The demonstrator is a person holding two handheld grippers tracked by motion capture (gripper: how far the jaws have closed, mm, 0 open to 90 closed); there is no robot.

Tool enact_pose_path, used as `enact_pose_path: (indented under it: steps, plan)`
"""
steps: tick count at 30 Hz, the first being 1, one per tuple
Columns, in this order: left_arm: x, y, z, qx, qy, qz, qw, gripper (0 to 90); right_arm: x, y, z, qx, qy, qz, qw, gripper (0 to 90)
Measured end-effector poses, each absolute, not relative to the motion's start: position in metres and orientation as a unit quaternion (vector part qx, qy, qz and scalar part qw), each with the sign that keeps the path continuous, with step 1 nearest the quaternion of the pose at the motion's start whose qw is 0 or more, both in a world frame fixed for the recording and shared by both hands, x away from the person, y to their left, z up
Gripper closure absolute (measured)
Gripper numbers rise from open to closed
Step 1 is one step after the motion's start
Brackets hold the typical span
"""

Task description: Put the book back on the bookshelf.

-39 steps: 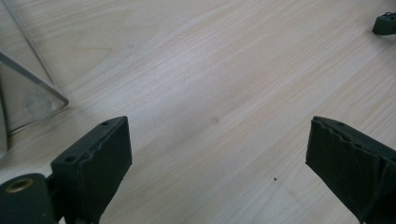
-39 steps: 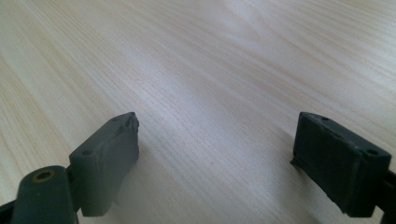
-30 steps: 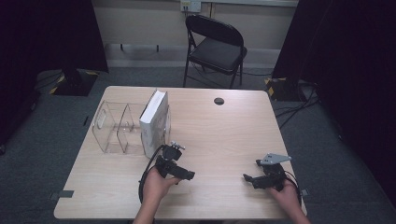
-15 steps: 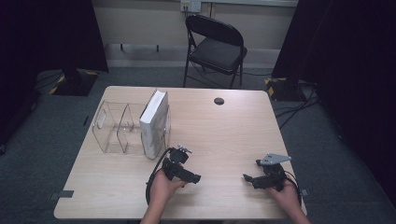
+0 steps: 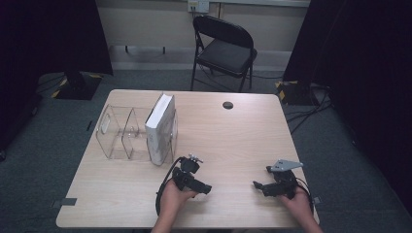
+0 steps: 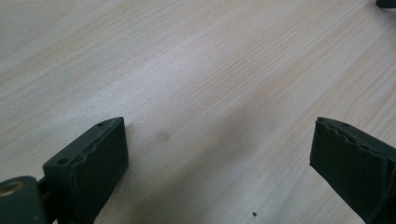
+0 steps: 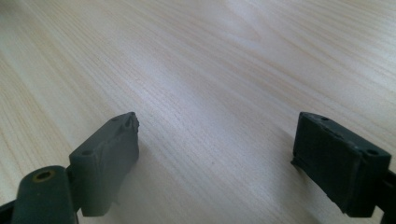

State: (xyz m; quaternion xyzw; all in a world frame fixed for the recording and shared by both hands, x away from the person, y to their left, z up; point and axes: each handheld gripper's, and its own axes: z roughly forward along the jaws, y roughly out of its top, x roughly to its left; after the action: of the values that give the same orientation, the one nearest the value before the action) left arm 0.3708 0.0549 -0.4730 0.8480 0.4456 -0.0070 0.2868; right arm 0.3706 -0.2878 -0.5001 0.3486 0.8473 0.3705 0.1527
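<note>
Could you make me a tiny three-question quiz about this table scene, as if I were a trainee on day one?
1. True or false: the white book stands upright in the clear plastic divided organiser.
2. Multiple choice: the left gripper is A) shut on the book, B) open over bare wood, C) lying in the organiser.
3. Fill the blank: the small round black object lies on the pale wooden table near its ___ edge.

Key
1. True; it stands in the compartment at the organiser's right end.
2. B; the right gripper is open over bare wood too.
3. Far, toward the black folding chair.
</note>
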Motion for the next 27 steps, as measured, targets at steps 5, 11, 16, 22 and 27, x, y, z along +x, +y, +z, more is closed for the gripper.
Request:
enact_pose_path:
  steps: [5, 11, 16, 22, 27]
  plan:
    - [0.37, 0.051, -0.475, 0.852, 0.441, 0.011, 0.281, 3.3, 0.371, -0.288, -0.5, 0.348, 0.847, 0.371, 0.152, 13.6]
    - [0.366, 0.042, -0.48, 0.862, 0.421, 0.049, 0.278, 0.0, 0.371, -0.288, -0.5, 0.348, 0.848, 0.37, 0.153, 13.5]
    - [0.363, 0.039, -0.484, 0.864, 0.405, 0.072, 0.289, 0.0, 0.37, -0.288, -0.5, 0.347, 0.848, 0.37, 0.153, 13.6]
    - [0.361, 0.039, -0.488, 0.862, 0.397, 0.093, 0.301, 0.0, 0.37, -0.288, -0.5, 0.348, 0.848, 0.37, 0.153, 13.6]
    - [0.359, 0.038, -0.49, 0.861, 0.39, 0.108, 0.308, 0.0, 0.37, -0.288, -0.5, 0.348, 0.848, 0.37, 0.153, 13.6]
